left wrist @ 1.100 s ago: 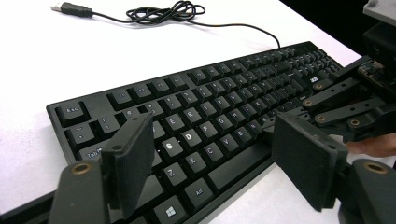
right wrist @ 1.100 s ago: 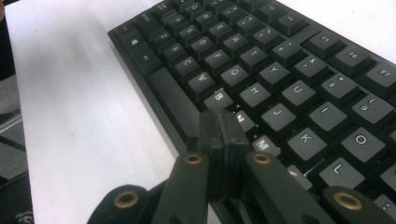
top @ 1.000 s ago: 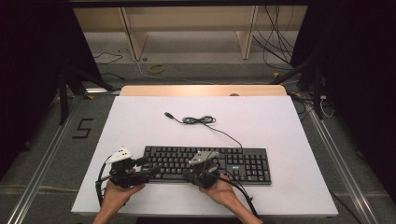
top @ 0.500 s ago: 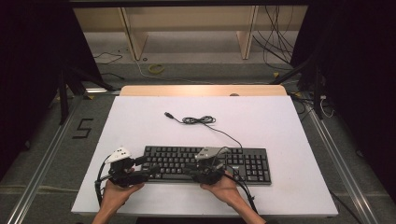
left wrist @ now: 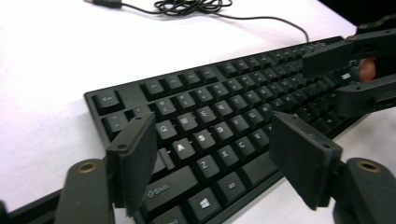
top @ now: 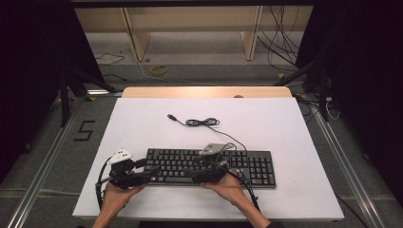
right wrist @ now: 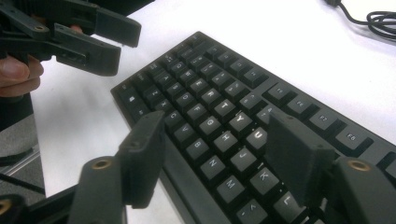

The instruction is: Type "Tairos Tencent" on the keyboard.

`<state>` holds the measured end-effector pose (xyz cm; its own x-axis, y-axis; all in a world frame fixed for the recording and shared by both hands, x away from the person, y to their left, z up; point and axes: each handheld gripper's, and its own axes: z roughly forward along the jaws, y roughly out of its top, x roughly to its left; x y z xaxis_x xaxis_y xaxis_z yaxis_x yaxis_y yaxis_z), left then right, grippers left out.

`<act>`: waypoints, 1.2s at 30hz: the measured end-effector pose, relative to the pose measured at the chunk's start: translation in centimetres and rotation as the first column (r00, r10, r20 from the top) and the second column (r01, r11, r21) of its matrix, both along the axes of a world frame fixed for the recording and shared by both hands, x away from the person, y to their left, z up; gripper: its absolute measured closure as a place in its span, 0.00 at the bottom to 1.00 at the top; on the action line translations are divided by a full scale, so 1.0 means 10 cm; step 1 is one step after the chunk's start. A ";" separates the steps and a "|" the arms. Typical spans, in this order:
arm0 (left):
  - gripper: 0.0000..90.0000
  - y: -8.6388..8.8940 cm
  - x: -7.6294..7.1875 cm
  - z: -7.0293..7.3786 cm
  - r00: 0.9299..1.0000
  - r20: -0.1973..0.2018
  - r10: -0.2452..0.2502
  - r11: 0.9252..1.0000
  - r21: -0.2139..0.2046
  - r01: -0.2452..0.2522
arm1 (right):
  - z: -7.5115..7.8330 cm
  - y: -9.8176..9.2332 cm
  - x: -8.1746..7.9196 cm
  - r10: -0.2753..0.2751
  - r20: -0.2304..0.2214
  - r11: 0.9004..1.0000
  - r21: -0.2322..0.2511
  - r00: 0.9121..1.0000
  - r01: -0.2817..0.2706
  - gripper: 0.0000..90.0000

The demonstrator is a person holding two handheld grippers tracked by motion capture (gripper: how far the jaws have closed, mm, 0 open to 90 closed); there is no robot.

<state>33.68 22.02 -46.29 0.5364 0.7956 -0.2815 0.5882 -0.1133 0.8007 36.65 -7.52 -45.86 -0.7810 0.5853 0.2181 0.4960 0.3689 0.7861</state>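
Claws poised over a black keyboard

Left claw sits at the near left corner of the keyboard, held from below by the person's left hand. In the left gripper view its jaws stand wide apart with nothing between them, tilted over the left end of the keys, above the letter rows near A, S and Z; the Shift key lies just below the left jaw. Whether the jaws touch the keys cannot be told.

The keyboard is a black full-size one with a number pad at its right end. It lies flat on the white table, along the near side, parallel to the front edge. Its thin black cable runs from the back edge toward the table's middle, where it is bunched in a small coil and ends in a free USB plug lying on the bare surface.

Right claw hovers over the middle of the keyboard's near edge, gripped by the right hand. In the right gripper view its jaws are also spread wide and empty, straddling the letter keys around H, J and U. The two claws point toward each other, near but apart.
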 end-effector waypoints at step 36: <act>0.99 -0.02 0.08 -0.12 0.995 -0.094 -0.032 0.988 0.145 0.045 | -0.12 0.45 0.28 -0.015 -0.002 0.995 -0.103 1.000 0.015 1.00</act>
